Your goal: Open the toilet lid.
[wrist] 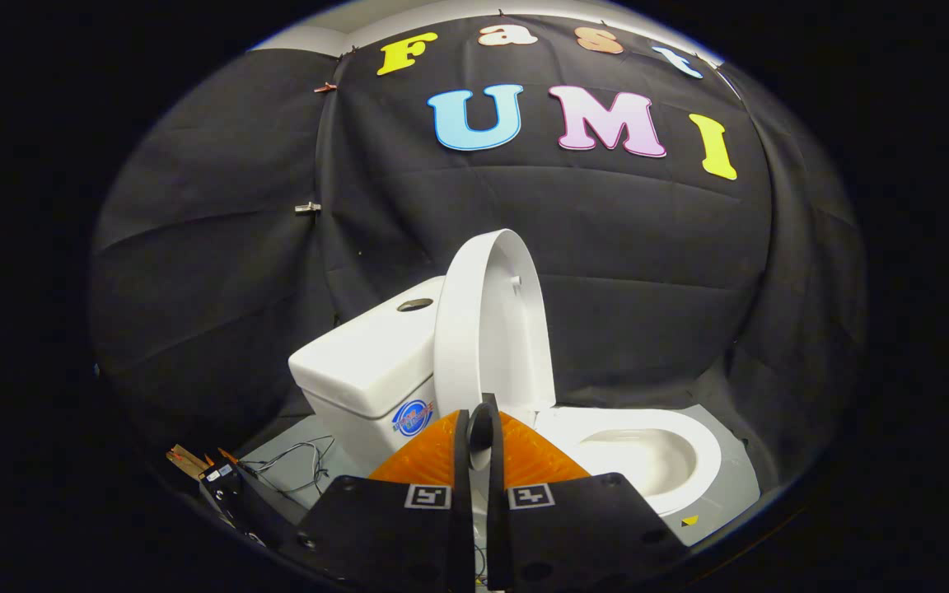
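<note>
The white toilet lid [493, 329] stands raised, nearly upright, leaning back toward the tank [363, 366]. Below and to the right of it the bowl [647, 457] lies uncovered, its white rim showing all round. My gripper [479, 410] is just in front of the lid's lower edge, near the hinge end. Its fingers are pressed close together, with only a small oval gap near the tips and nothing held between them. I cannot tell if the tips touch the lid.
A round flush button [414, 305] sits on top of the tank. Loose cables [297, 465] and a small dark box [223, 482] lie on the grey floor [730, 486] left of the toilet. Black cloth walls close in behind and on both sides.
</note>
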A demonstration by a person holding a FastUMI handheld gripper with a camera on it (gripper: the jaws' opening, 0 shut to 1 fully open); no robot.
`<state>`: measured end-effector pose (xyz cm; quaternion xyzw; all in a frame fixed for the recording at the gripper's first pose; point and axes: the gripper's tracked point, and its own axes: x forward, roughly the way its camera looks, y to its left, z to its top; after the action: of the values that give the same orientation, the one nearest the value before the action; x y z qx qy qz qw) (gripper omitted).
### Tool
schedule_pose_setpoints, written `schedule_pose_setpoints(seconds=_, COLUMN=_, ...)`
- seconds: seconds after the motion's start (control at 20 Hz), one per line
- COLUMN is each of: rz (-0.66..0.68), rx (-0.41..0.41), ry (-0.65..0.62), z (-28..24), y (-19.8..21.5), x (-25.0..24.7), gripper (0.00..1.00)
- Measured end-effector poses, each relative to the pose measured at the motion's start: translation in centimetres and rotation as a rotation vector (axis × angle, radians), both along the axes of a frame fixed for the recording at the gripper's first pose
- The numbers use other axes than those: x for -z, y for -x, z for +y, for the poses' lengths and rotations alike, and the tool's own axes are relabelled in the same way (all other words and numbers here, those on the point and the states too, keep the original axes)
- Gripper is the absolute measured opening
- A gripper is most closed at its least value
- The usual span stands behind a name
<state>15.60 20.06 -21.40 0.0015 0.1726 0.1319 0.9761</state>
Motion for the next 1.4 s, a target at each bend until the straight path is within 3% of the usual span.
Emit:
schedule_pose_setpoints(seconds=0.6, rz=0.004, rx=-0.034, ry=-0.010, z=1.8, y=-0.2, x=0.4, gripper=0.10)
schedule_pose_setpoints(seconds=0.8, rz=0.016, rx=-0.026, ry=-0.068, z=0.9, y=0.6, x=-0.2, gripper=0.31)
schedule_pose_setpoints(seconds=1.0, rz=-0.049, rx=0.008, ry=-0.114, z=-1.0, y=1.9, x=-3.2, gripper=0.73)
schedule_pose_setpoints(seconds=1.05, rz=-0.060, rx=0.013, ry=-0.112, z=-1.5, y=2.2, x=-3.9, gripper=0.88)
schedule_pose_setpoints(seconds=1.1, rz=-0.070, rx=0.015, ry=-0.108, z=-1.9, y=2.8, x=-4.8, gripper=0.95)
schedule_pose_setpoints(seconds=1.4, rz=-0.230, rx=0.029, ry=-0.084, z=-5.7, y=7.2, x=-14.0, gripper=0.99)
